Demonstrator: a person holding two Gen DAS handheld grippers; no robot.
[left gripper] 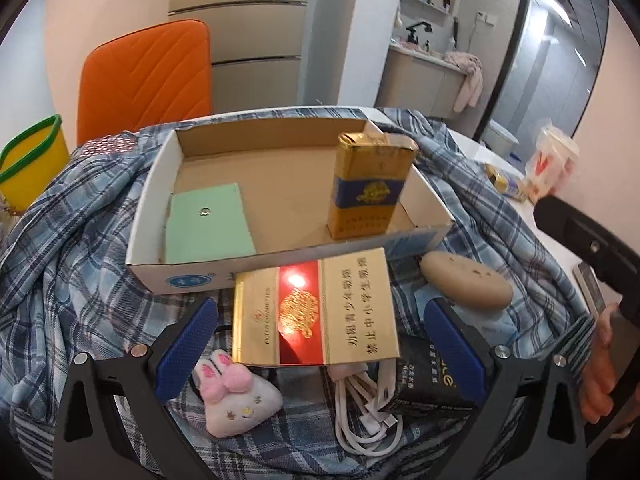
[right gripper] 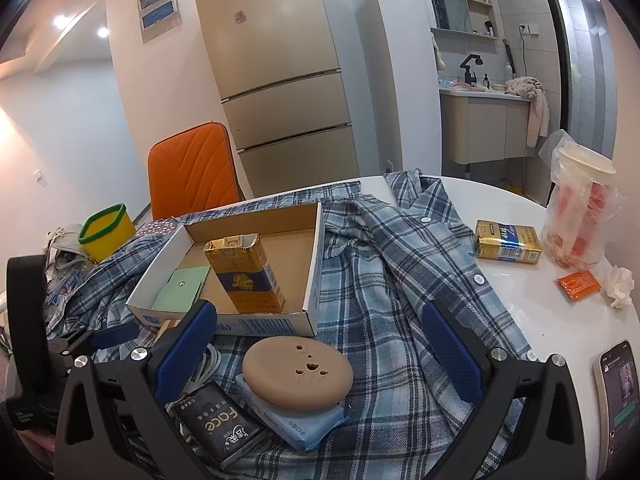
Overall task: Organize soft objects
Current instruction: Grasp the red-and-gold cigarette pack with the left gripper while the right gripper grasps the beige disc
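A shallow cardboard box (left gripper: 152, 216) (right gripper: 314, 264) lies on a blue plaid shirt (left gripper: 80, 248) (right gripper: 400, 280). In it stand a gold cigarette pack (left gripper: 366, 188) (right gripper: 244, 276) and a green card (left gripper: 208, 224) (right gripper: 180, 288). My left gripper (left gripper: 320, 344) is open around a gold-and-red cigarette carton (left gripper: 316, 312) lying in front of the box. A plush bunny (left gripper: 236, 396), a white cable (left gripper: 360, 412) and a black pack (left gripper: 428, 376) (right gripper: 220, 424) lie near it. My right gripper (right gripper: 320, 356) is open over a tan round pad (right gripper: 298, 372) (left gripper: 464, 280) on a blue tissue pack (right gripper: 296, 420).
An orange chair (left gripper: 148, 76) (right gripper: 192, 172) and a yellow bin (left gripper: 28, 160) (right gripper: 106, 232) stand behind the table. On the white table (right gripper: 520, 292) lie another gold pack (right gripper: 508, 244), a bagged cup (right gripper: 580, 212), an orange sachet (right gripper: 578, 284), a crumpled tissue (right gripper: 620, 284) and a phone (right gripper: 616, 400).
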